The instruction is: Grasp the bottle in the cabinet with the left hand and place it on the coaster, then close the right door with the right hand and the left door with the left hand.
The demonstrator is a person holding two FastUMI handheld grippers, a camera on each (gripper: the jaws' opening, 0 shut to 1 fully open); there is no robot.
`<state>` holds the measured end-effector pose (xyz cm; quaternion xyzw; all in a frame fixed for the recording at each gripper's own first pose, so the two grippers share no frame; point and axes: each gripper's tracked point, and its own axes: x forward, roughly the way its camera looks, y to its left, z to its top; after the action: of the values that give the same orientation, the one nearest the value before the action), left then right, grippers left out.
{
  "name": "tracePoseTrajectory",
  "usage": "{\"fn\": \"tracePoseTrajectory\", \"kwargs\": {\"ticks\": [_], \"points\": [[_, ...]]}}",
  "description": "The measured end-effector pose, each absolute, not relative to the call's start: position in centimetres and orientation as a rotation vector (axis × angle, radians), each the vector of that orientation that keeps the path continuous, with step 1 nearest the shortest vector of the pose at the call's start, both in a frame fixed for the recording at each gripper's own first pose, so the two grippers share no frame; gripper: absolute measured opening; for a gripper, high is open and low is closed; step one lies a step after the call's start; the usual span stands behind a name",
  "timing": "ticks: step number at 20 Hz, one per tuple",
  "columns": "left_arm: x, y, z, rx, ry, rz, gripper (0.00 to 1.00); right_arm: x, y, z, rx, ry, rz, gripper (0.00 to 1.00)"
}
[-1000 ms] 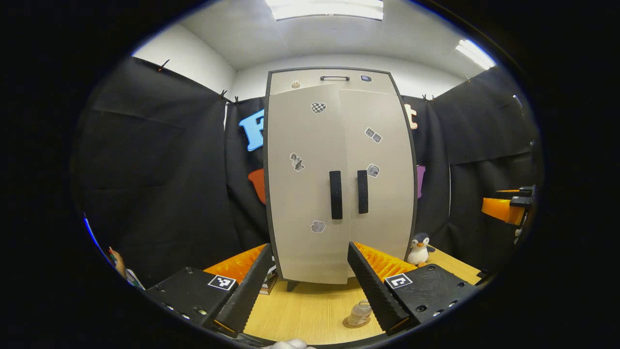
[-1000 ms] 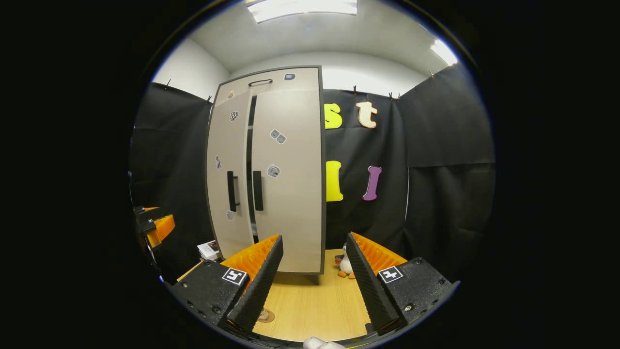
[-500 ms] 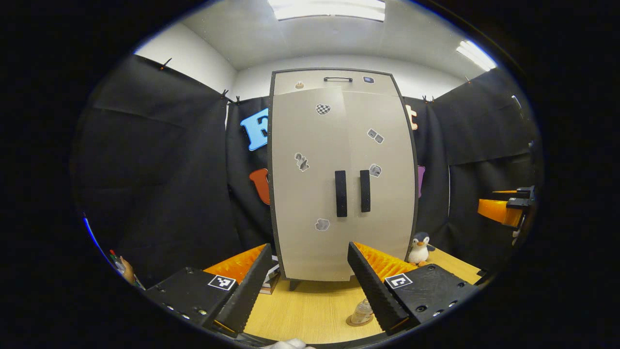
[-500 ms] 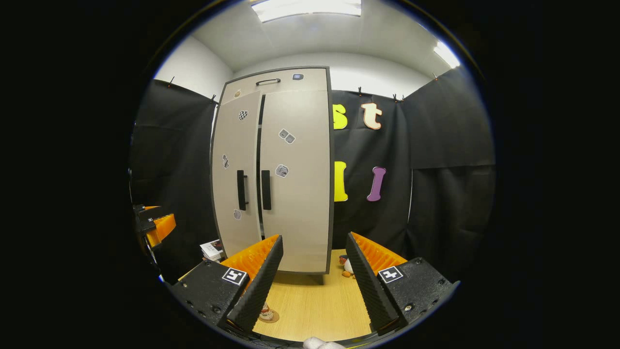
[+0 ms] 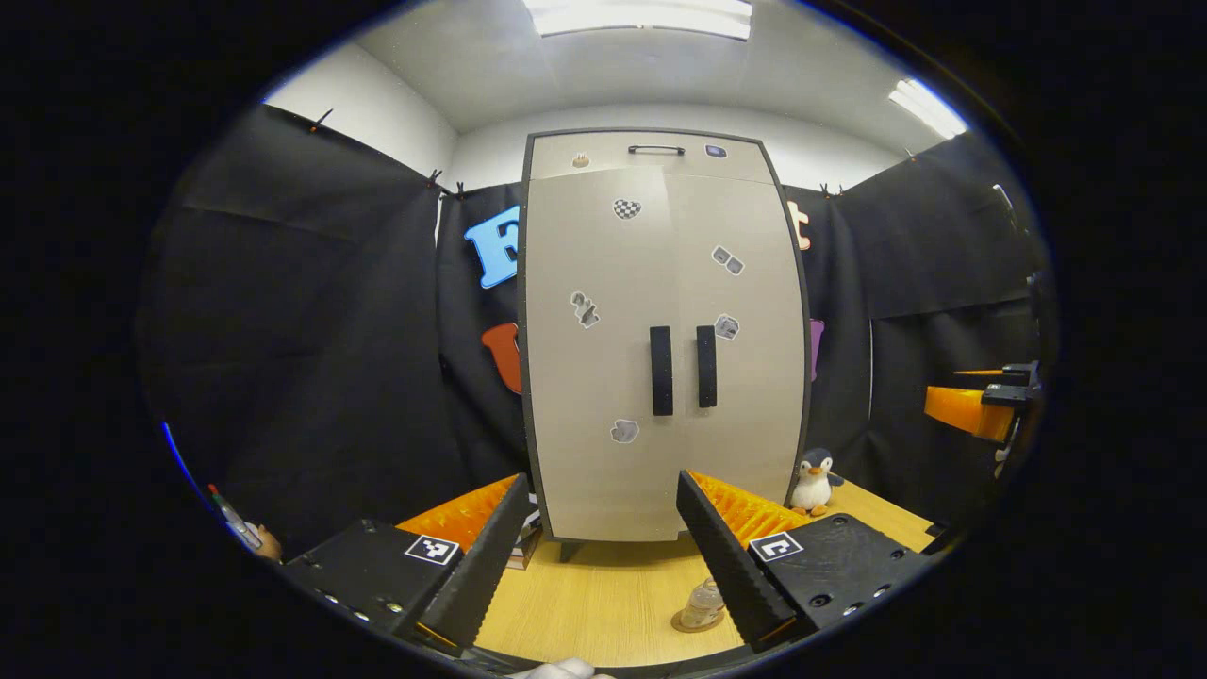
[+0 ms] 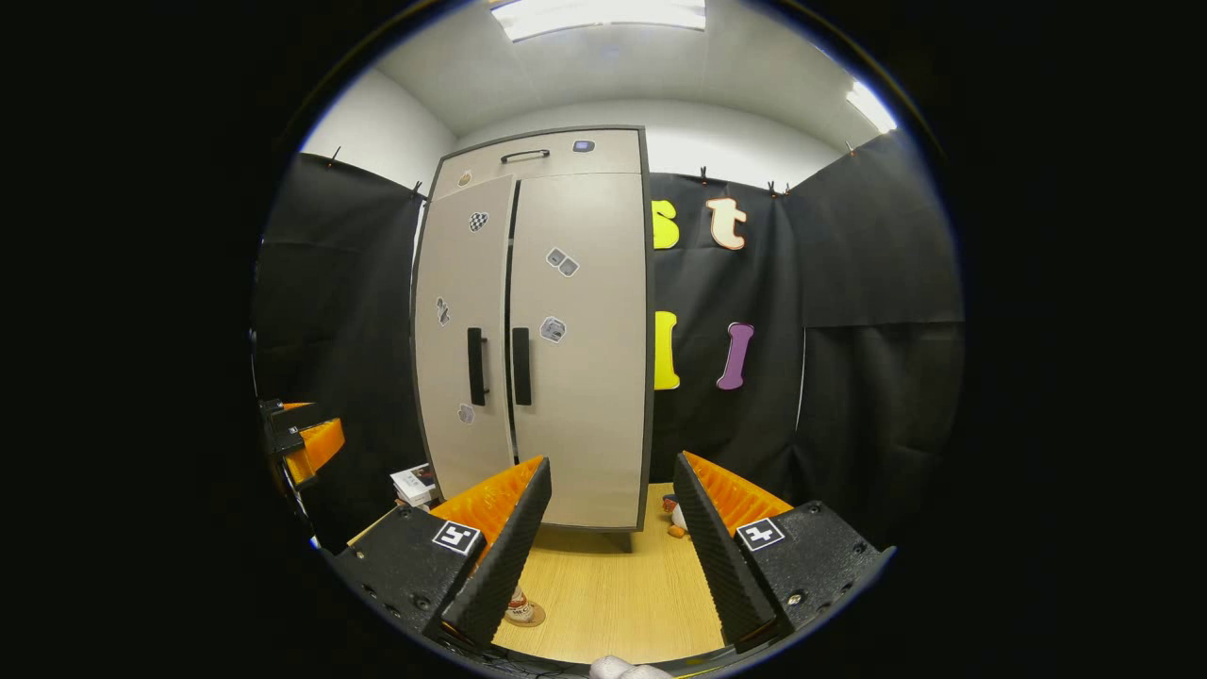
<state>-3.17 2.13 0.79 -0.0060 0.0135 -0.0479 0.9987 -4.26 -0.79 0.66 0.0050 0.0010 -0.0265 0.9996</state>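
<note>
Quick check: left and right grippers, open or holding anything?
Left gripper: open, jaws apart, nothing held.
Right gripper: open, jaws apart, nothing held.

In the left gripper view, the left gripper's (image 5: 599, 556) right finger is covering part of the bottle (image 5: 702, 604) and the coaster (image 5: 686, 623) under it. The cabinet (image 5: 660, 339) is hiding most of the books (image 5: 524, 552) beside its foot. A pen (image 5: 229, 514) is poking in at the rim, its holder cut off. In the right gripper view, the right gripper's (image 6: 608, 556) left finger is hiding most of the bottle, and its right finger is covering part of the penguin toy (image 6: 673, 516). The stickers (image 6: 553, 329) on the doors are showing too small to make out.
</note>
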Motion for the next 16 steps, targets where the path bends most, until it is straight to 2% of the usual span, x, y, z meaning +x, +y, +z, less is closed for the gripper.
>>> {"fn": "tracePoseTrajectory", "kwargs": {"ticks": [16], "points": [[-3.6,0.3,1.4,-0.002,0.017,-0.106,0.96,-5.6,-3.2,0.8,0.021,-0.006,-0.076,0.81]]}}
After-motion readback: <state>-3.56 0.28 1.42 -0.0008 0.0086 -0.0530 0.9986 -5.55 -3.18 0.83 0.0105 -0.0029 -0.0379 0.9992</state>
